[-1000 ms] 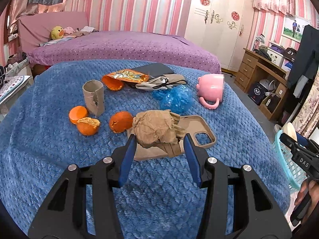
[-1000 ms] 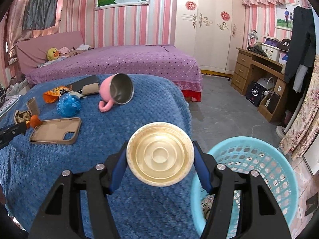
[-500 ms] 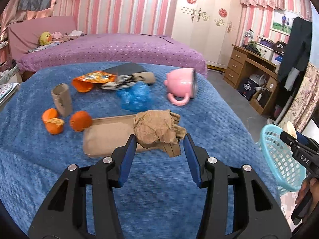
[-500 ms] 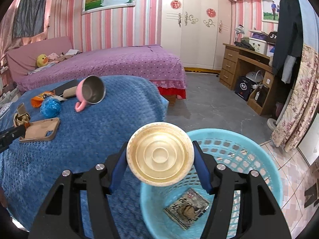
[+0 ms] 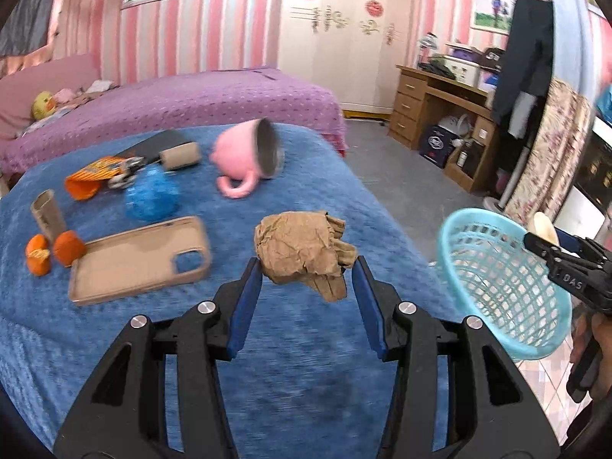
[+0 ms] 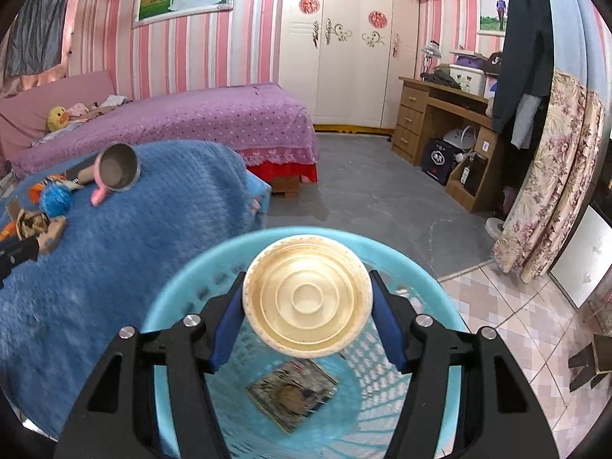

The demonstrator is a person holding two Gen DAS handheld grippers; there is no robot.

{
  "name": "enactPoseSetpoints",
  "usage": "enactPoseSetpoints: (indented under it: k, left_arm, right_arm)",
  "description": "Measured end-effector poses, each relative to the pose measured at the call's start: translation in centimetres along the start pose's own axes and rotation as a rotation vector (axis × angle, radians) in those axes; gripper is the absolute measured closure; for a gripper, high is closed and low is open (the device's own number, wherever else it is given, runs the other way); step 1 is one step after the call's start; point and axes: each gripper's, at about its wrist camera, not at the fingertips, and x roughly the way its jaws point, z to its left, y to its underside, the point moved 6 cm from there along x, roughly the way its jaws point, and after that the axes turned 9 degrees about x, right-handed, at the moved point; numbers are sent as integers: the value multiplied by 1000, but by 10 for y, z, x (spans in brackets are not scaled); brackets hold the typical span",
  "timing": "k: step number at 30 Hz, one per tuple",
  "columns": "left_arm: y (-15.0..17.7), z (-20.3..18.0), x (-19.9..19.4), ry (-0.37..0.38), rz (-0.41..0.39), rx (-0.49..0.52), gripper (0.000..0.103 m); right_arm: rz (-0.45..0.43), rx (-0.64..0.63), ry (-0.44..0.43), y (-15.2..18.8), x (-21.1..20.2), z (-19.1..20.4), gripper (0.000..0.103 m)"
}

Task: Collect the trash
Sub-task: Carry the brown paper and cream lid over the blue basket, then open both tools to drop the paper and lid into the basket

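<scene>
Trash clamped in both tongs: crumpled paper point(image 5: 302, 246) over blue blanket point(image 5: 306, 363), lid point(image 6: 306, 300) over basket point(image 6: 440, 298).

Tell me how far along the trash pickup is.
One wrapper already lies in the blue basket. The right gripper holds a round lid over the basket; the left gripper holds crumpled brown paper. Orange peels, a cardboard tube and an orange snack bag remain on the blanket.

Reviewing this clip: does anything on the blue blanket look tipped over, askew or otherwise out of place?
Yes. The pink mug lies tipped on its side on the blue blanket, mouth facing sideways, handle down. It sits among trash: orange peels and a cardboard tube. No spill shows.
</scene>
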Motion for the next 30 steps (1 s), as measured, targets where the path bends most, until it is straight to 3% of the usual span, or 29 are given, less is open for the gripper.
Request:
enactPoseSetpoints:
  k: [11, 21, 24, 28, 30]
  left_arm:
    - [-12, -109, 27, 149, -7, 72, 55]
    - [-24, -172, 51, 226, 18, 132, 53]
    - [-25, -174, 52, 211, 16, 140, 31]
    - [-29, -162, 52, 171, 4, 135, 14]
    - [-30, -150, 51, 131, -5, 131, 12]
  right_arm:
    - [5, 28, 62, 2, 2, -54, 42]
    - [9, 78, 70, 5, 4, -80, 42]
    - [10, 90, 71, 5, 5, -83, 42]
    - [10, 93, 71, 5, 5, -84, 42]
    - [12, 97, 69, 6, 5, -83, 42]
